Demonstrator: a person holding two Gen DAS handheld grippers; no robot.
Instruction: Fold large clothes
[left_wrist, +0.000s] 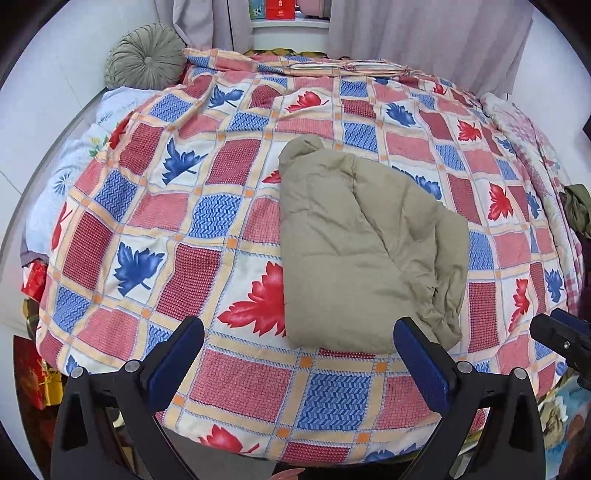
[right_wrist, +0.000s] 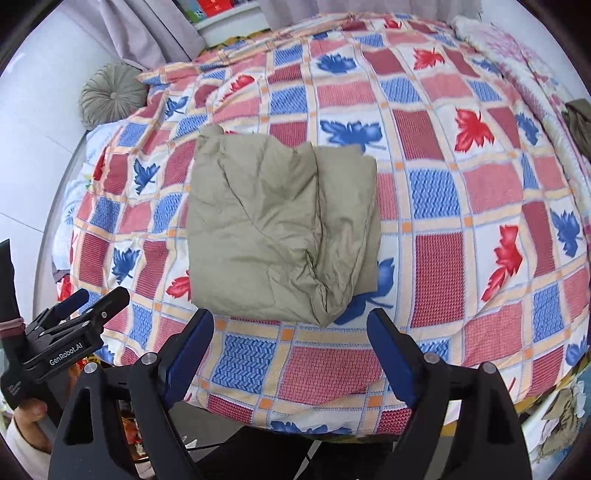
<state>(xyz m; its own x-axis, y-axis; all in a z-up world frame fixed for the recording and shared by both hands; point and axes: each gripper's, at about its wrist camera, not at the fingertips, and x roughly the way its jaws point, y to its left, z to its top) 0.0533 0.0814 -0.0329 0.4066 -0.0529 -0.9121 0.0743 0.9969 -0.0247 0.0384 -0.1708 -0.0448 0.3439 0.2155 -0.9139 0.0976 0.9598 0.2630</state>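
A khaki padded garment (left_wrist: 354, 243) lies folded into a thick bundle on the checked leaf-pattern bedspread (left_wrist: 207, 229). In the right wrist view the same garment (right_wrist: 280, 225) sits left of centre on the bedspread (right_wrist: 461, 192). My left gripper (left_wrist: 299, 343) hangs above the bed's near edge, open, with nothing between its blue pads (left_wrist: 177, 358). My right gripper (right_wrist: 290, 338) is open too, just short of the bundle's near edge and clear of it. The left gripper (right_wrist: 85, 310) also shows at the lower left of the right wrist view, held by a hand (right_wrist: 29, 410).
A round grey-green cushion (left_wrist: 146, 55) leans at the bed's far left corner by the white wall. Curtains (left_wrist: 424, 29) hang behind the bed. A dark green cloth (left_wrist: 580, 210) lies at the right edge. Red and gold boxes (left_wrist: 37, 373) stand on the floor at left.
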